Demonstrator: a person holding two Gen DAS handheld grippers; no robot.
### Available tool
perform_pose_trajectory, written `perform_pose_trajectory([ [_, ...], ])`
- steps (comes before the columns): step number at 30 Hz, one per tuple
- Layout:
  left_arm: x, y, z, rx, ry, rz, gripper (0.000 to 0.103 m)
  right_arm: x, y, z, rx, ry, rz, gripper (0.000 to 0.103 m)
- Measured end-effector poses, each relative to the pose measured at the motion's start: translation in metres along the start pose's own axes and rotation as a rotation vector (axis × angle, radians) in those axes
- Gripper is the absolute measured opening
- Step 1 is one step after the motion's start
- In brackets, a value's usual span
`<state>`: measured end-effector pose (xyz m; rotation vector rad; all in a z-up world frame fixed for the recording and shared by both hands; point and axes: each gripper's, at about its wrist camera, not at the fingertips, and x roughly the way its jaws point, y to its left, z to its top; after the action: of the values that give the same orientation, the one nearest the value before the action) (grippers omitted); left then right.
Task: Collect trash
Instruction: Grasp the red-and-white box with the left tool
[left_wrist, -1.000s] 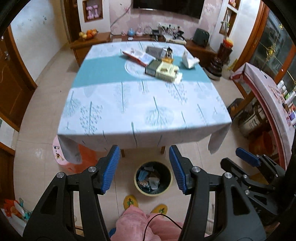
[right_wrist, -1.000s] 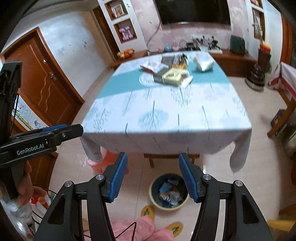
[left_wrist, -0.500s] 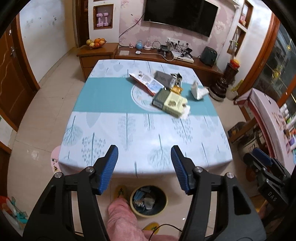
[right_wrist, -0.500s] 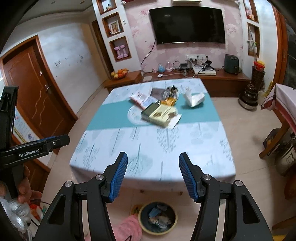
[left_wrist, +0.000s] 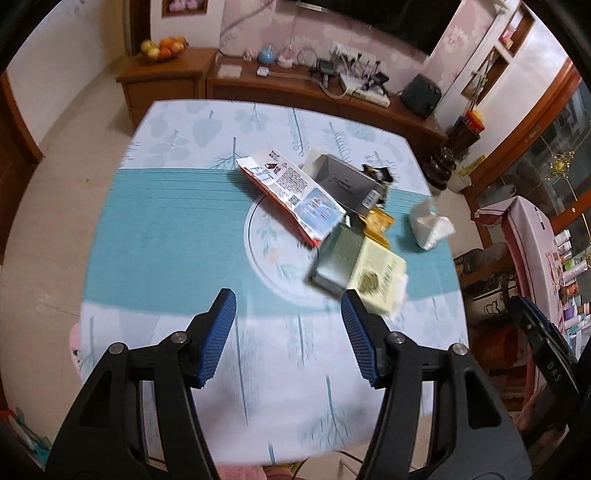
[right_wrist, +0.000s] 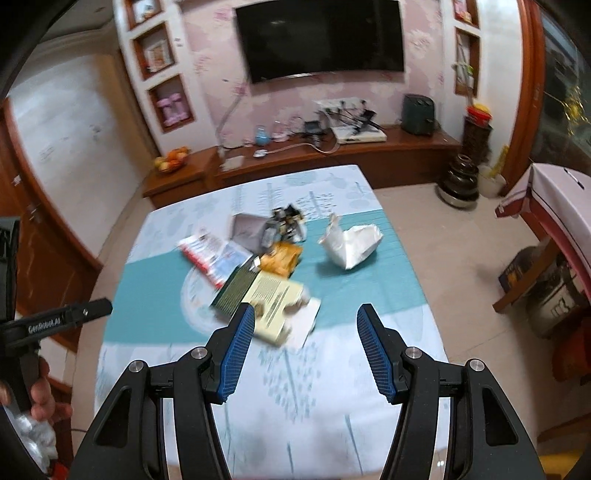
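The step in hand looks like the approach: both grippers hang above the near part of the table (left_wrist: 155, 240), neither carrying anything, and the trash has not been touched.

Nearest in the left wrist view, the left gripper (left_wrist: 288, 314) has its 2 blue pads apart with only tablecloth between them; its jaws have just been opening a little. In the right wrist view the right gripper (right_wrist: 306, 325) also stands with its jaws apart and empty.

Just beyond the left gripper's right-hand pad lies the pale yellow box (left_wrist: 376, 273), touching a dark green box (left_wrist: 338, 258) on its left. In the right wrist view that same yellow box sits just past the left-hand pad. Further on come an orange wrapper (right_wrist: 280, 258), a red-and-white printed packet (left_wrist: 295, 192) leaning over a grey box (left_wrist: 343, 177), and, apart to the right, a crumpled white bag (right_wrist: 351, 243).

The next move probably calls for carrying 1 gripper forward and down so the yellow box sits between its pads, then closing. Both views are blurred, so finer contacts within the pile cannot be told.
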<state>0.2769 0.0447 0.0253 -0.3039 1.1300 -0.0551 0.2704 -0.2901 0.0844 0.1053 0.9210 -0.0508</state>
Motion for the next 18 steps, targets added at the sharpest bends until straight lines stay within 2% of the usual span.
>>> perform_pose_trajectory([
  [6,0.101,0.015,0.053,-0.026,0.116,0.009,0.056,0.115,0.006,0.048,0.041,0.066,-0.072,0.058],
  [10,0.156,0.024,0.075,-0.091,0.196,-0.035,0.056,0.174,0.007,0.060,0.023,0.104,-0.122,0.058],
  [16,0.199,0.027,0.083,-0.142,0.245,-0.039,0.056,0.254,0.011,0.068,-0.040,0.157,-0.206,0.058],
  [18,0.212,0.028,0.085,-0.162,0.260,-0.039,0.056,0.272,0.009,0.066,-0.045,0.175,-0.217,0.054],
])
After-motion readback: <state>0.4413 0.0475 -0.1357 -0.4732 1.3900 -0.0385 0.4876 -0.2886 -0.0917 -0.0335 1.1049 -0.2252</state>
